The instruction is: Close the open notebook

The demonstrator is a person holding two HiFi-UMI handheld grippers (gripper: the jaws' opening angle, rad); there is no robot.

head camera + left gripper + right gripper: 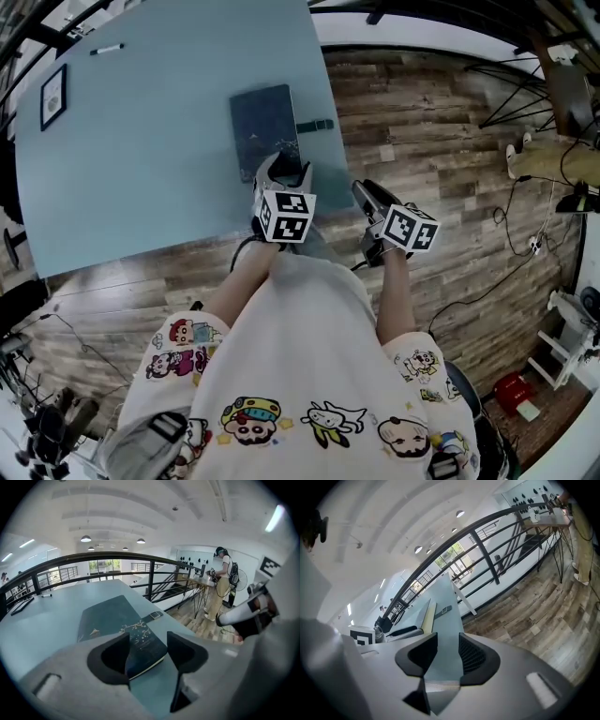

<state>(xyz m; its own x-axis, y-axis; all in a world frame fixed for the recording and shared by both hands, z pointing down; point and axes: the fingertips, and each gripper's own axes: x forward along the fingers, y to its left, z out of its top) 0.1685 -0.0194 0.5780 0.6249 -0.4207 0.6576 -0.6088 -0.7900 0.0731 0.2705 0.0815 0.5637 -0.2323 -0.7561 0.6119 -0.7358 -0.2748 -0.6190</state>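
The closed notebook [117,620] lies just ahead of the left gripper [148,652], its near corner between the spread jaws, unpinched. The right gripper [447,653], jaws apart and empty, is beside the notebook's right edge.

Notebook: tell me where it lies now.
In the head view the notebook lies closed on the blue table, near its right edge, its near end at the left claw.

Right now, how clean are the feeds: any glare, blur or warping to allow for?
Head view: sharp, evenly lit, no glare on the table; the notebook reads clearly. Left gripper view: fisheye bows the railing, black corners. Right gripper view: same warping, horizon tilted, windows blown out.
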